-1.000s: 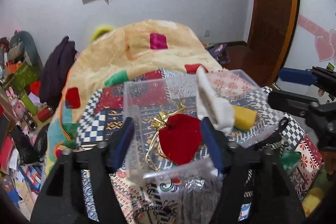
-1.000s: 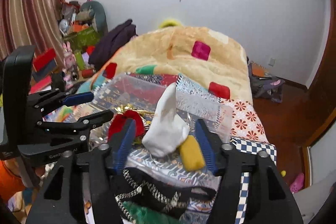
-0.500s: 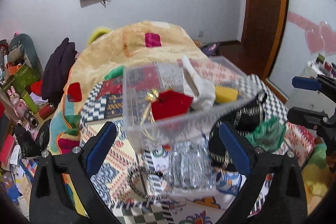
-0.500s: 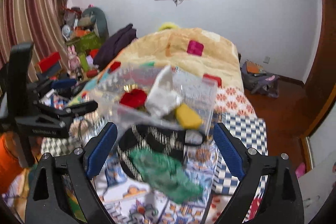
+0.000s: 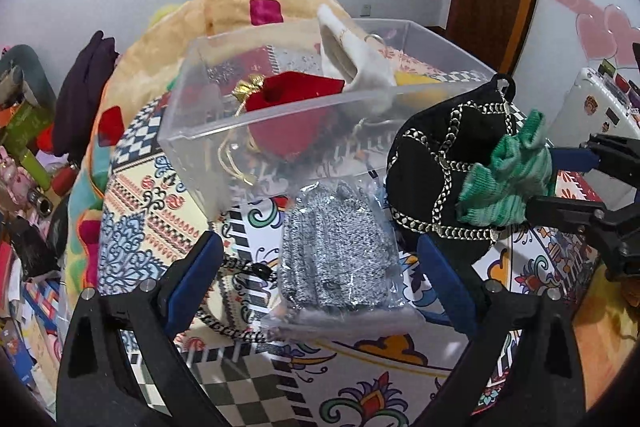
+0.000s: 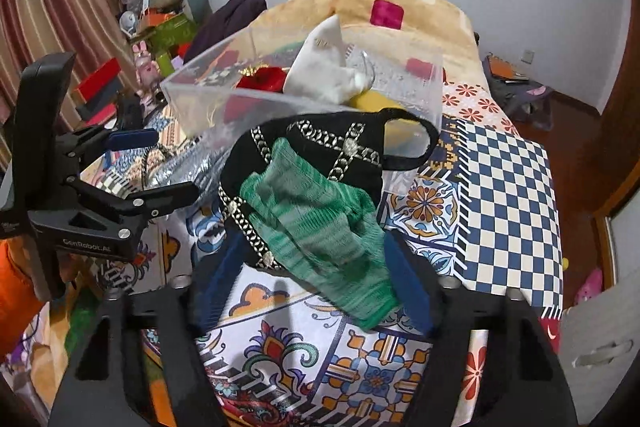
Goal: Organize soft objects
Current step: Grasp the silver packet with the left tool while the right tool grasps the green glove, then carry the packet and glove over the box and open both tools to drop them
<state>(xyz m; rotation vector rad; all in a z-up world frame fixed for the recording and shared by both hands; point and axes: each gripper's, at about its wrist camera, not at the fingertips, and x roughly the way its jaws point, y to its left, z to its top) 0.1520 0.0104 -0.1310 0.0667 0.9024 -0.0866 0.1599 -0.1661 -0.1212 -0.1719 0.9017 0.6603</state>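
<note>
Right wrist view: right gripper [image 6: 310,281] fingers spread around the green sock [image 6: 320,227] on the black pouch [image 6: 320,151]. Left gripper [image 5: 320,267] fingers spread, empty, over the bagged silver item [image 5: 340,247]. Clear box [image 5: 200,131] on the bed holds three items; three remain outside.

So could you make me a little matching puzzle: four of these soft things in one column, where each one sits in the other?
Things:
1. red pouch
2. green sock
3. silver bag
4. white sock

Places:
A. between the right tool's fingers
B. sticking up out of the clear box
C. flat on the patterned cloth before the box
D. low inside the box, gold cord attached

Pairs: 1-D, 2-A, 3-C, 4-B
</note>
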